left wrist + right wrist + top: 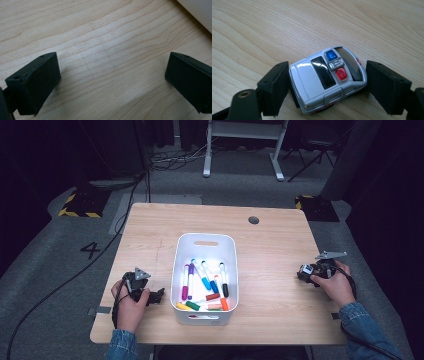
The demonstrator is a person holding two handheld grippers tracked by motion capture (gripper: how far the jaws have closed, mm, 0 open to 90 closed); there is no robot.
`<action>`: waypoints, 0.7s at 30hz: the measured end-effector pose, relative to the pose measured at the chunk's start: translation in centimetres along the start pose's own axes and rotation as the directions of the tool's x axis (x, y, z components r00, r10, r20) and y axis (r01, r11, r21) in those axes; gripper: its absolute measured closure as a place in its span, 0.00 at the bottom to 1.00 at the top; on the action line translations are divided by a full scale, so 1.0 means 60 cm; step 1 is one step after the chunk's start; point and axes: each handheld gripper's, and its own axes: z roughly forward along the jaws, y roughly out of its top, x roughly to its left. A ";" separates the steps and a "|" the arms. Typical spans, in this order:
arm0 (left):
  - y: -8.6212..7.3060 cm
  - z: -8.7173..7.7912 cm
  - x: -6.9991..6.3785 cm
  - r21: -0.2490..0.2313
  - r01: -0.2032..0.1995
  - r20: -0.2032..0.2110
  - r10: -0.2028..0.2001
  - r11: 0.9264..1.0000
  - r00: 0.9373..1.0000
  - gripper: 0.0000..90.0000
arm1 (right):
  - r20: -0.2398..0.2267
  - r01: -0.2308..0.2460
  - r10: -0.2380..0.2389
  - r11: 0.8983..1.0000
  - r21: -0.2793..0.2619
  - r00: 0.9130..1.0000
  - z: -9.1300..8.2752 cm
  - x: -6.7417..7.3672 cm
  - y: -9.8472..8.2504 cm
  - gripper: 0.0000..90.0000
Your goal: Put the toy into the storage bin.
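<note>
On the pale wooden surface (270, 250), beside the white plastic bin (205, 242) of markers, the small white toy police car (328, 80) sits between the right claw's (325, 86) spread jaws — just released, ready for withdrawal — while the left claw (110, 82) rests open, empty.

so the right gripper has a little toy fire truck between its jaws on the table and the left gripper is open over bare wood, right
Not quite: it is a toy police car, white with a blue and a red roof light, as the right gripper view shows. It does sit on the table between the jaws of the right gripper, and the left gripper is open over bare wood.
</note>
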 end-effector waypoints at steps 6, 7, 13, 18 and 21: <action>0.000 0.000 0.000 -0.001 0.000 -0.001 0.000 1.000 1.000 0.00 | 0.008 0.000 0.001 1.000 -0.022 1.000 -0.001 0.001 -0.006 0.24; 0.000 0.000 0.000 0.000 -0.001 -0.001 0.001 1.000 1.000 0.00 | 0.008 0.004 -0.004 1.000 -0.026 1.000 -0.001 0.000 -0.007 0.25; 0.000 0.000 0.000 0.000 0.000 0.000 0.000 1.000 1.000 0.00 | 0.008 -0.012 0.012 1.000 -0.017 1.000 -0.004 0.006 -0.006 0.26; 0.000 0.000 0.000 0.000 0.000 -0.001 0.000 1.000 1.000 0.00 | 0.008 -0.001 0.001 1.000 -0.008 1.000 -0.004 0.007 -0.005 0.27; 0.000 0.000 0.000 -0.001 0.000 -0.001 0.000 1.000 1.000 0.00 | 0.005 -0.009 0.009 1.000 -0.002 1.000 -0.006 0.010 -0.004 0.27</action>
